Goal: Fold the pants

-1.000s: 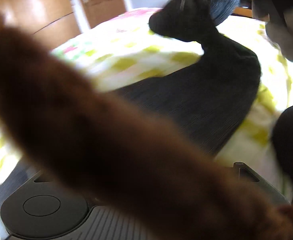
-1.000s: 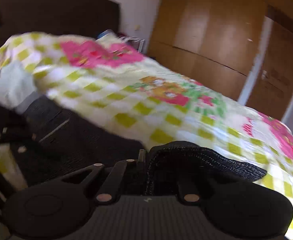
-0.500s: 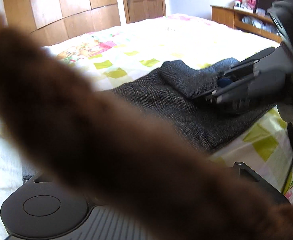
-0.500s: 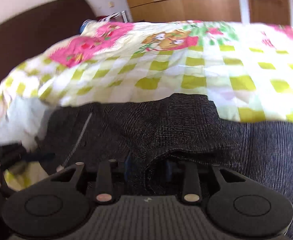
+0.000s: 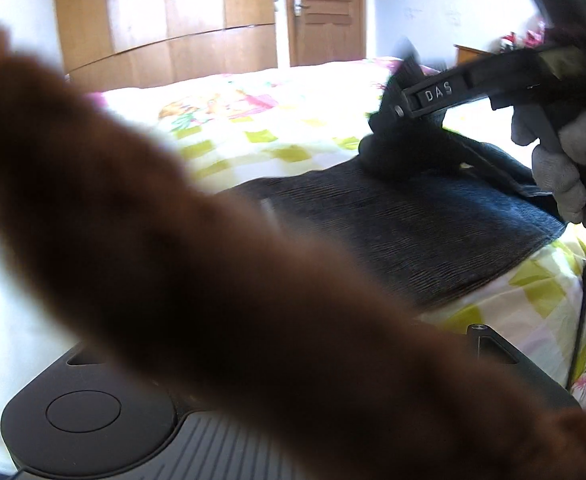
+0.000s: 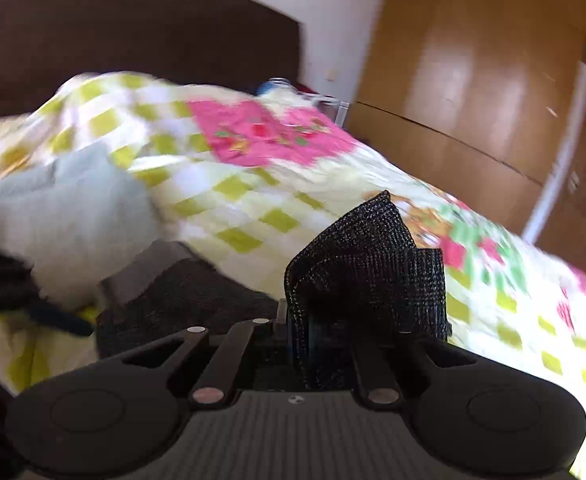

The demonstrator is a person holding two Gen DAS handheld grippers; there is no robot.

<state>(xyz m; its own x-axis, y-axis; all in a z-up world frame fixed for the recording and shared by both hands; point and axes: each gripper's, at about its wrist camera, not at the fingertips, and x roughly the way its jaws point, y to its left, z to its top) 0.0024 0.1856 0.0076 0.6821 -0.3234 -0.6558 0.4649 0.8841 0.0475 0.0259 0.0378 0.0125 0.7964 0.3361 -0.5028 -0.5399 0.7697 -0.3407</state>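
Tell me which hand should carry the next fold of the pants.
Right, probably. The right gripper is closing on a bunched corner of the pants, lifted above the bed. The left view is mostly blocked by something brown and blurred.

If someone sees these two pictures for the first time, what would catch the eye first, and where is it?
In the left wrist view, a blurred brown furry sleeve crosses the picture from upper left to lower right and hides much of it. Behind it, dark grey pants lie on a bed cover with yellow-green checks. In the right wrist view, the right gripper lifts a bunched fold of them, its jaws closing on it.
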